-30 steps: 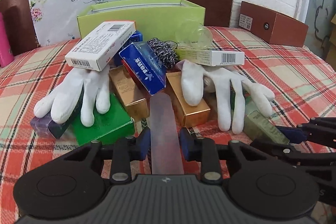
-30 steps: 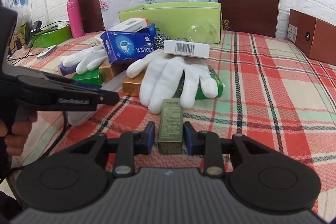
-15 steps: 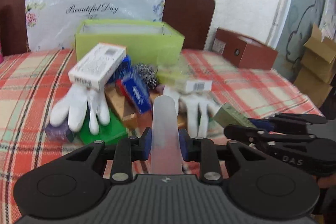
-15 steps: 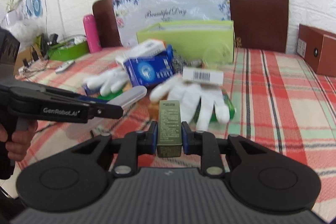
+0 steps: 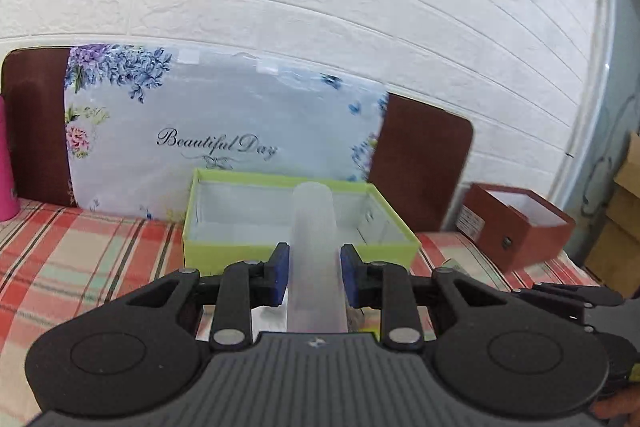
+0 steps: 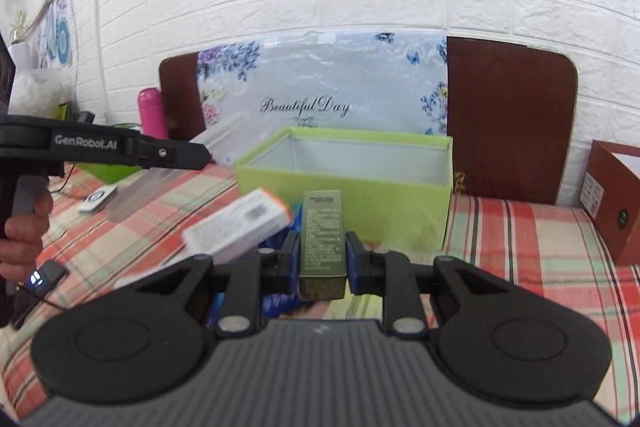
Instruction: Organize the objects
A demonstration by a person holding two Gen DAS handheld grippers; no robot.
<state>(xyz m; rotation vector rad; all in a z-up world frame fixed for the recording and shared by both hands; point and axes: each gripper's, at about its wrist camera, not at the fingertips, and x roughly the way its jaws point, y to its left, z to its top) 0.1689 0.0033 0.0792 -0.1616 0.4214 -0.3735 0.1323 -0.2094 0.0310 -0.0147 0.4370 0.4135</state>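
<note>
My left gripper (image 5: pixel 314 277) is shut on a frosted translucent tube (image 5: pixel 314 227), lifted so the tube's far end points over the open lime-green box (image 5: pixel 224 255). In the right wrist view the same tube (image 6: pixel 148 187) slants up to the left of the lime-green box (image 6: pixel 400 203). My right gripper (image 6: pixel 322 255) is shut on a slim olive-green carton (image 6: pixel 322 227), held upright in front of the lime-green box. Under it, blurred, lie a white carton with an orange end (image 6: pixel 236 227) and a blue packet (image 6: pixel 276 303).
The checked cloth (image 6: pixel 520 247) covers the table. A red-brown open box (image 5: pixel 516 231) stands at the right. A pink bottle (image 6: pixel 152 111) and a floral bag (image 5: pixel 224 131) stand at the back wall. A white remote (image 6: pixel 98 197) lies at the left. A hand (image 6: pixel 20 239) grips the left handle.
Both grippers rose off the cloth with the tube and the olive carton and moved toward the lime-green box. The pile of gloves and cartons dropped out of the left wrist view.
</note>
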